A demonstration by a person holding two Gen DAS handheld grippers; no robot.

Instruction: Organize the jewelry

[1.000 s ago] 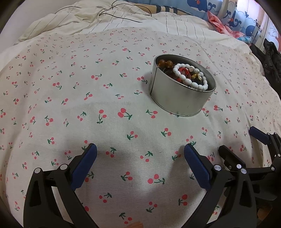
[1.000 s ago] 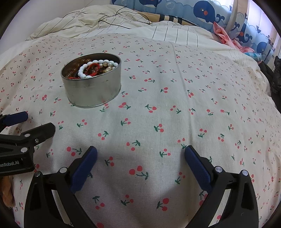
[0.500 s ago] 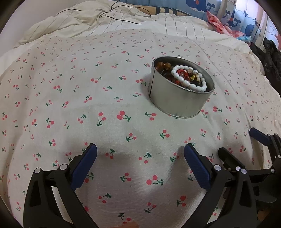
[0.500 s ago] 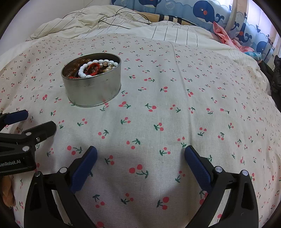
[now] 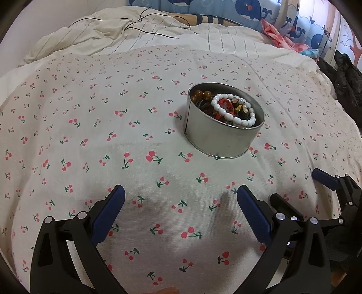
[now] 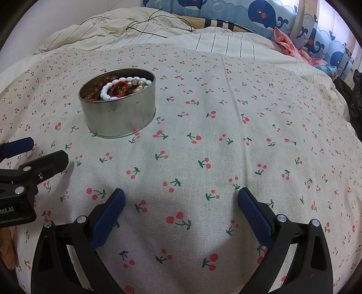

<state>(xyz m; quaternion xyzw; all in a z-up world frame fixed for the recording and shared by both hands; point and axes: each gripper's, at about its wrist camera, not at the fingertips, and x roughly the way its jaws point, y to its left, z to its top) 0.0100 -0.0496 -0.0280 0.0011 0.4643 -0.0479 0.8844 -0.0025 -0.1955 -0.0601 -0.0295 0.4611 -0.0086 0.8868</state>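
Observation:
A round metal tin (image 5: 221, 140) stands on the cherry-print sheet (image 5: 113, 135), and it also shows in the right wrist view (image 6: 120, 117). Inside lie a white bead bracelet (image 5: 235, 110), a red bracelet (image 6: 117, 88) and amber beads (image 5: 202, 95). My left gripper (image 5: 181, 210) is open and empty, low over the sheet, short of the tin. My right gripper (image 6: 181, 210) is open and empty, to the right of the tin. Each gripper shows at the edge of the other's view.
A rumpled striped duvet (image 5: 135, 36) with a thin black cable (image 5: 149, 24) lies at the back. Whale-print cushions (image 6: 260, 13) and pink cloth (image 6: 287, 40) are at the far right. Dark clothing (image 5: 344, 74) lies off the right edge.
The left gripper has tilted or drawn back slightly, so the tin sits a little higher in its view. The right gripper has hardly moved. Both stay open.

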